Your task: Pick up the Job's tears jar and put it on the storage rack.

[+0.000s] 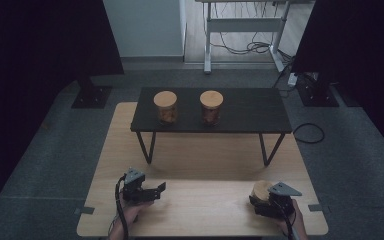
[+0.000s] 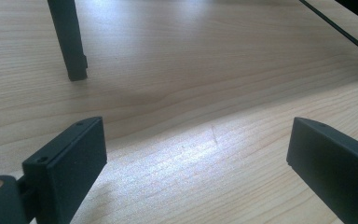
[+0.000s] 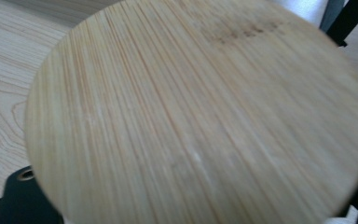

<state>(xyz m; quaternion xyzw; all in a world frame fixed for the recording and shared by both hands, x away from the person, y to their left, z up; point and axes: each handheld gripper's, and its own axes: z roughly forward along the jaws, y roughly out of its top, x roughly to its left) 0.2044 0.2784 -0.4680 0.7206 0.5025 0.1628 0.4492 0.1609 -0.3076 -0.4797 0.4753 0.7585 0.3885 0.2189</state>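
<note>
Bamboo-lidded jar [image 1: 261,191] gripped in my right fingers [image 1: 258,201] on desk [image 1: 205,210]; left fingers [image 1: 156,192] open, empty. Two jars [image 1: 165,106] already shelved; this one pending.

A lab-style recording space — black curtains [image 1: 35,45] hang at both sides, a grey carpeted floor [image 1: 360,165] lies around the wooden table [image 1: 200,205], and beyond it loose cables [image 1: 245,47] trail under a height-adjustable desk frame [image 1: 240,25].

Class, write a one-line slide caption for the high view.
Two lidded jars on a black shelf; right gripper at a third jar, left gripper open.
</note>
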